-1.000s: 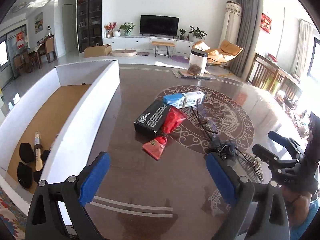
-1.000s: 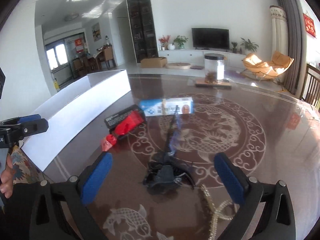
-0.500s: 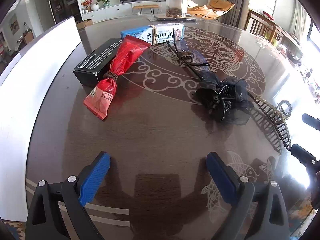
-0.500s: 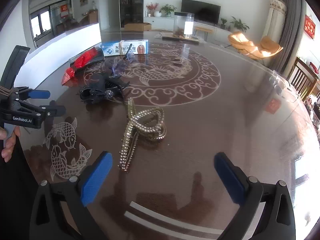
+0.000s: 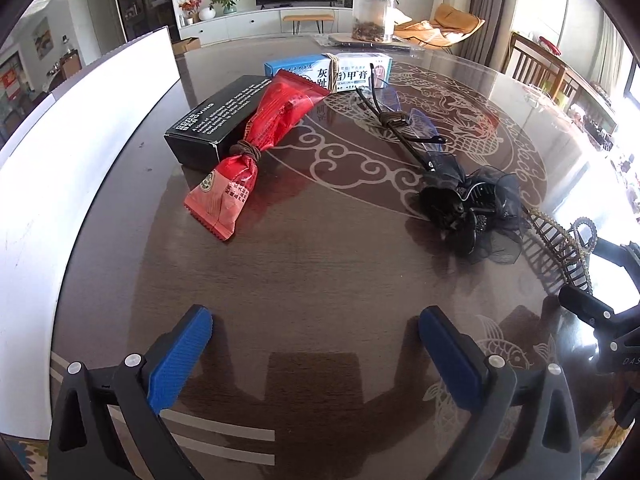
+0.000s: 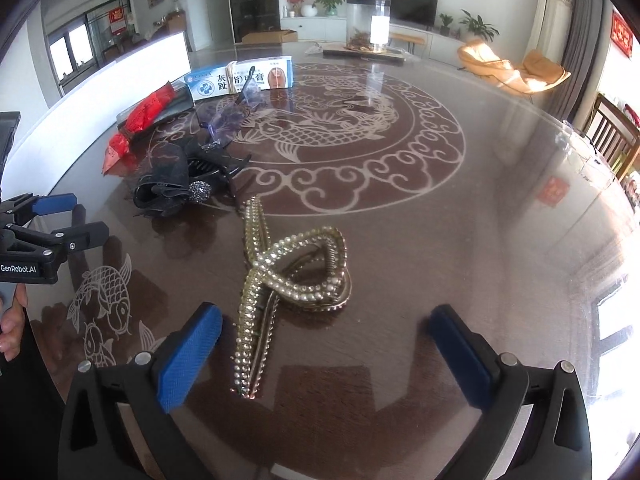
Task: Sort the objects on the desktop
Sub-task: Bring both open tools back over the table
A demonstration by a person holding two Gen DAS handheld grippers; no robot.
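My left gripper (image 5: 314, 320) hovers low over bare dark table, its jaws opening with nothing between them. Beyond it lie a red snack packet (image 5: 248, 148) leaning on a black box (image 5: 212, 120), a blue-and-white carton (image 5: 332, 70), glasses with bluish lenses (image 5: 400, 116) and a black gauze hair clip (image 5: 472, 208). My right gripper (image 6: 326, 316) stands open just above a gold pearl hair clip (image 6: 292, 276). The clip's near end lies between the fingers, close to the left one, untouched. The left gripper (image 6: 56, 220) shows at the left edge of the right wrist view.
A tall white box wall (image 5: 80, 140) runs along the table's left side. A clear jar (image 5: 372, 12) stands on a tray at the far edge. The round table (image 5: 320, 260) has a glossy fish pattern. A person's hand (image 6: 12, 320) holds the left gripper's handle.
Both grippers have dropped toward the table and tilted downward. The right one has shifted from over the black hair clip to over the gold one. The left barely moved in the last half second.
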